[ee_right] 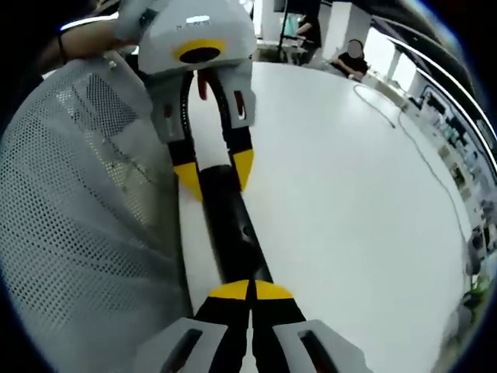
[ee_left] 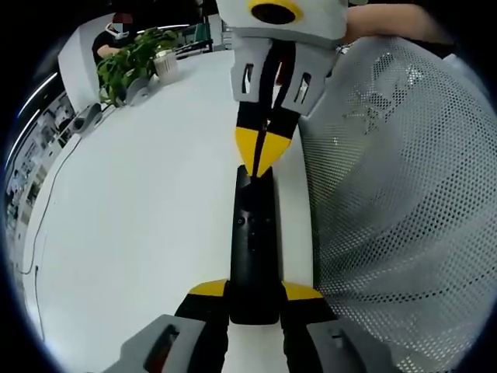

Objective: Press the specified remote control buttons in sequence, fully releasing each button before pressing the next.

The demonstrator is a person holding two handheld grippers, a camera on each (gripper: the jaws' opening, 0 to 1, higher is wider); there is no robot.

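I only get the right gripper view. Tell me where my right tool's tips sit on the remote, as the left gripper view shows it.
Observer: In the left gripper view, the right tool has its yellow tips together at the end of the remote farthest from the left tool, which grips the near end. The tips look to be touching the remote, but I cannot confirm a press.
Operator: Report what stands beyond that end on the table.
Observer: A potted plant stands at the far side of the white table, well apart from the remote.
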